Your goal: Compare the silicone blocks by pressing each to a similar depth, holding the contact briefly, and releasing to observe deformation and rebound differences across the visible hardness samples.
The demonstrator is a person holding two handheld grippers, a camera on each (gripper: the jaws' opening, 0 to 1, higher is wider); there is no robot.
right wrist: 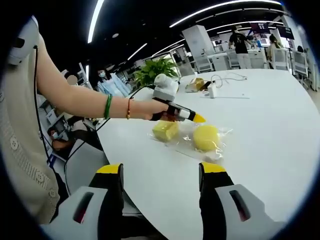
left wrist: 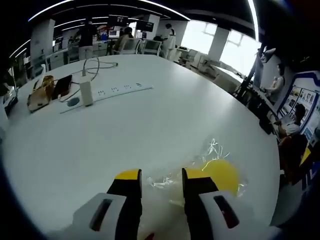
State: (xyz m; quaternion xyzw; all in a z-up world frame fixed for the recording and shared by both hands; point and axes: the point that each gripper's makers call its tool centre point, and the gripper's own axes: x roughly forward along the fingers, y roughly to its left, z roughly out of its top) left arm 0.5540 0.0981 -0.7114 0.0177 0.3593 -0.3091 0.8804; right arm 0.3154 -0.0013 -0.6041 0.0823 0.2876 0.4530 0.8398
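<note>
Risk of skidding the bagged round yellow block [right wrist: 206,137] across the smooth desk [right wrist: 270,150] under an off-centre press from the left gripper [right wrist: 192,116], jaws there unreadable, right gripper [right wrist: 161,172] wide and empty.

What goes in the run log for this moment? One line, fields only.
left gripper: open, above square yellow block | right gripper: open, back from the blocks | round yellow block: untouched, in clear wrap | white table

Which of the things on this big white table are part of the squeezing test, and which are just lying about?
For the job: round yellow block, squarish yellow block, both in clear wrap; left gripper; right gripper.
Lying about: power strip, white charger, potted plant.
</note>
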